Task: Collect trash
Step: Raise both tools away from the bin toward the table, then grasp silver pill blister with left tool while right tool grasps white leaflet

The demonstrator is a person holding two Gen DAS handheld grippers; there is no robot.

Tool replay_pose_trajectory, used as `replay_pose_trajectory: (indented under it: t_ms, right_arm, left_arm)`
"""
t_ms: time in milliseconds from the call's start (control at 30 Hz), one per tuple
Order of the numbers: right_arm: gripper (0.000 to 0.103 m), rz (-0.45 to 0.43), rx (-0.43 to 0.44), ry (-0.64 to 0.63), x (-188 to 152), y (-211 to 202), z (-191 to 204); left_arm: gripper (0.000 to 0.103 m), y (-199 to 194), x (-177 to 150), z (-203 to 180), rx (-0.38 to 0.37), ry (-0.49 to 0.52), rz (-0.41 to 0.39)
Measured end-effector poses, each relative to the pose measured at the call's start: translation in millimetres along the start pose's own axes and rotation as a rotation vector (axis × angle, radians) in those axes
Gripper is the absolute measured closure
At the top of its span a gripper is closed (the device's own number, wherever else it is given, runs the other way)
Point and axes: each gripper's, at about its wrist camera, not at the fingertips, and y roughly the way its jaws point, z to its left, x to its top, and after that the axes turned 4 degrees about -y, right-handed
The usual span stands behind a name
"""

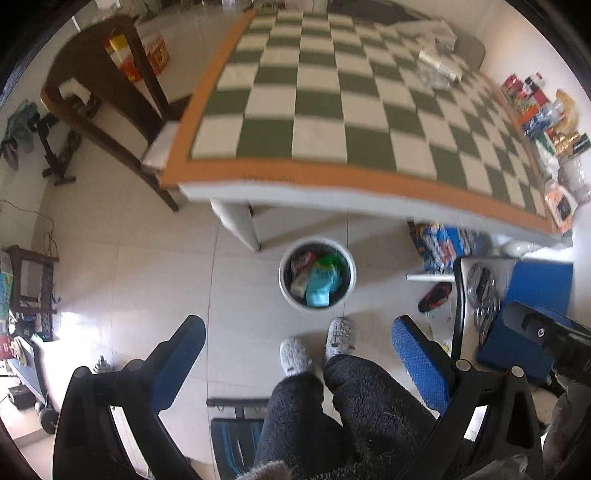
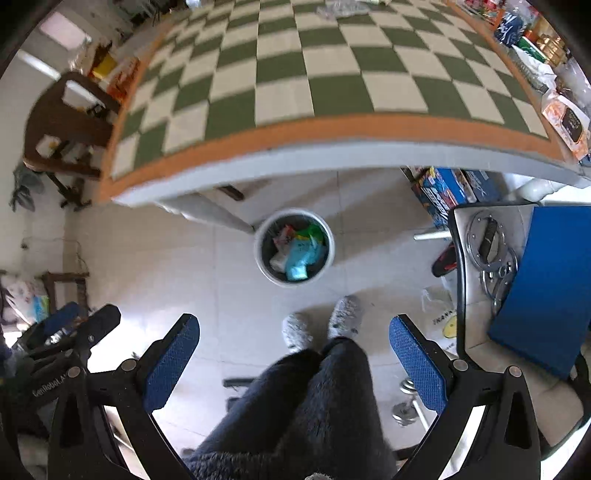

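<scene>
**Both grippers held empty above the trash bin**

Left wrist view: the left gripper (image 1: 299,354) has its jaws spread wide with nothing between them; beyond them the white trash bin (image 1: 317,272) stands on the floor just in front of the worktop (image 1: 295,110), holding colourful wrappers (image 1: 316,280); a person's slippers (image 1: 340,334) sit just short of the bin.

Right wrist view: the right gripper (image 2: 294,352) is likewise wide open and empty; the trash bin (image 2: 294,247) lies beyond, at the worktop's edge (image 2: 332,129); crumpled clear plastic (image 2: 341,7) rests on the worktop, far from the bin.
</scene>
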Motion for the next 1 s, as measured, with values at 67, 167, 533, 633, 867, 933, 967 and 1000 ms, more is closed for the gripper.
replay_pose_trajectory:
  t_ms: [67,167,533,633,867,933,967,1000]
  right_arm:
    - [0.0,-0.019,0.022,0.024,13,-13,-1]
    - [0.0,-0.065,0.048,0.043,50,-36,-4]
    - [0.0,-0.115,0.014,0.06,254,-56,-89]
    - [0.0,-0.068,-0.033,0.012,323,-39,-121]
    - [0.0,0.055,-0.166,-0.166,503,42,-177]
    - [0.0,0.079,-0.182,-0.211,539,67,-182]
    - [0.0,0.094,-0.189,-0.238,563,84,-184]
    - [0.0,0.107,-0.193,-0.265,579,98,-185]
  left_arm:
    - [0.0,-9,20,-6,0.008,0.002,-0.03]
    - [0.0,-17,64,-22,0.037,0.012,-0.086]
    - [0.0,22,265,-141,0.145,0.165,-0.179]
    - [0.0,52,321,-165,0.215,0.201,-0.165]
    - [0.0,145,425,-184,0.182,0.076,-0.009]
    - [0.0,170,444,-192,0.172,0.056,0.032]
    - [0.0,180,451,-196,0.172,0.051,0.044]
    - [0.0,191,458,-200,0.17,0.046,0.058]
